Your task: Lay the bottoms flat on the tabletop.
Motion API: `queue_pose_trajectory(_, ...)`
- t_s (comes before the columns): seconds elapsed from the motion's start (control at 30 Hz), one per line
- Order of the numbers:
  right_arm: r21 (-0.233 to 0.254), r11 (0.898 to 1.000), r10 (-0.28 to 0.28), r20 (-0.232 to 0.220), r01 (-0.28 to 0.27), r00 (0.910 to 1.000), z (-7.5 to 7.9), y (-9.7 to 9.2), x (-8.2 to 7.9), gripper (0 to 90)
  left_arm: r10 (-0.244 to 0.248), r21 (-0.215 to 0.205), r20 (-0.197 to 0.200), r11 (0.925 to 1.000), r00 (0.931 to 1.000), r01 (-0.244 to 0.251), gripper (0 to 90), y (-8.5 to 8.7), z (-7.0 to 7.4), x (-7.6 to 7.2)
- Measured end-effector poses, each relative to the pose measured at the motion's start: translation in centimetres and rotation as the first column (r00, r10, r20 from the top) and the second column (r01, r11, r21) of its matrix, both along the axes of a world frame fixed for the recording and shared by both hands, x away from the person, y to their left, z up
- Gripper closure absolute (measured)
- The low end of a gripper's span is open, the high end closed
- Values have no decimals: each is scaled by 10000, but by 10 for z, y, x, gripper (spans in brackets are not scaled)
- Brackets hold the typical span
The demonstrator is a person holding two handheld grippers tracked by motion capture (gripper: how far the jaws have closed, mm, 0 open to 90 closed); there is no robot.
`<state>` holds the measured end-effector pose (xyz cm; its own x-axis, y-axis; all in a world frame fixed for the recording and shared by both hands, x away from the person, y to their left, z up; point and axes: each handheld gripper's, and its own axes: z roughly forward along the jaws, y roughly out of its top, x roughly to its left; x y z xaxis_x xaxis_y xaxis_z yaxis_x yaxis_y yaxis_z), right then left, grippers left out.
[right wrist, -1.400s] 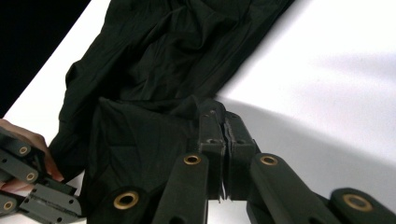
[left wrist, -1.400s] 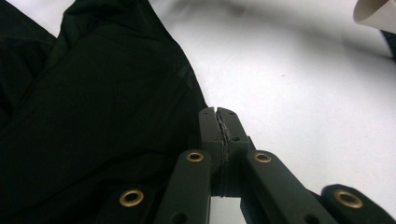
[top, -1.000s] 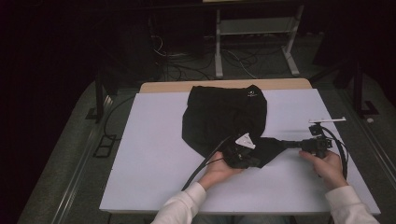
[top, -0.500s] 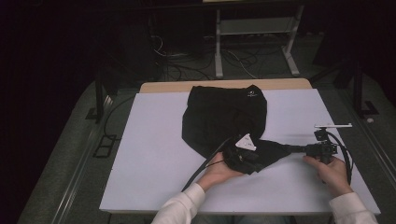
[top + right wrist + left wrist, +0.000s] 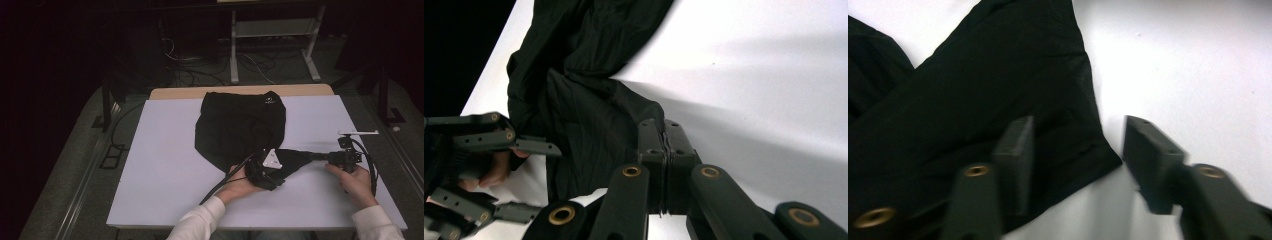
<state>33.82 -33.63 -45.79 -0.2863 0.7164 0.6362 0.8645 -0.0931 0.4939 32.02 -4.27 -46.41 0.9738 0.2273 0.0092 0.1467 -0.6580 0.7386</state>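
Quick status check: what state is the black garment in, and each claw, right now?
Black garment: lying crumpled on the white table, one corner pulled out to the right.
Right claw: shut on the garment's pulled-out corner.
Left claw: open, jaws have just been moving; one jaw over the cloth's edge, the other over bare table, nothing gripped.

The white table (image 5: 165, 165) lies bare left of the black garment (image 5: 240, 127), which blocks the middle.

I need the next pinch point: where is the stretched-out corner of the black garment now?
In the high view that corner lies right of the garment's bulk, near the table's front edge, pinched in the right gripper.
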Motion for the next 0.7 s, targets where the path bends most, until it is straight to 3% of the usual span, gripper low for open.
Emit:
queue_pose_trajectory(0.1,8,10000,-8,22,8,10000,0,-1,0,874,133,86,108,9999,9999,-134,716,-3,1,1)
queue_pose_trajectory(0.2,23,10000,11,36,-11,10000,1,-1,0,874,279,128,108,9995,9996,-281,832,-4,1,2)
queue_pose_trajectory(0.4,-137,9999,75,-9,-76,10000,3,-1,-4,874,452,251,-546,9987,9975,-439,869,-1,6,4)
queue_pose_trajectory(0.5,-363,9991,200,-42,-201,9998,5,1,-10,874,103,447,-372,9990,9993,-86,869,3,13,-5)
queue_pose_trajectory(0.7,-97,9987,497,-284,-500,9984,11,9,-35,872,-666,413,26,9969,9978,664,869,19,30,-34)
